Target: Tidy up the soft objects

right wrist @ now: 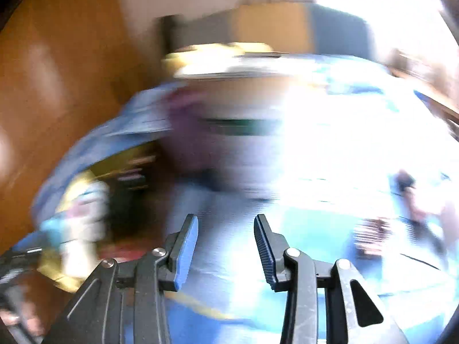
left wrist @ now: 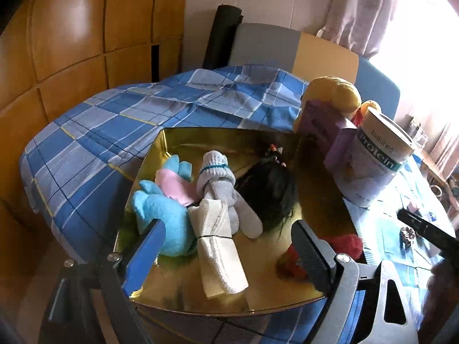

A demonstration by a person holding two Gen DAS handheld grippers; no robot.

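Note:
A gold tray (left wrist: pixel 321 197) sits on the blue checked cloth. In it lie a light blue plush (left wrist: pixel 163 215), a grey sock roll (left wrist: pixel 221 189), a white folded cloth (left wrist: pixel 218 249), a black wig (left wrist: pixel 272 195) and a red woolly item (left wrist: pixel 341 246). My left gripper (left wrist: pixel 228 236) is open and empty, fingers either side of the white cloth, just above the tray. My right gripper (right wrist: pixel 226 246) is open and empty over the cloth; its view is heavily blurred. Its dark body (left wrist: pixel 424 229) shows at the right of the left wrist view.
A protein can (left wrist: pixel 373 160), a purple box (left wrist: pixel 324 132) and a yellow plush (left wrist: pixel 332 94) stand right of the tray. A small dark scrunchie (left wrist: pixel 407 233) lies on the cloth. Wooden cabinets (left wrist: pixel 71 28) are on the left, a chair back (left wrist: pixel 266 46) behind.

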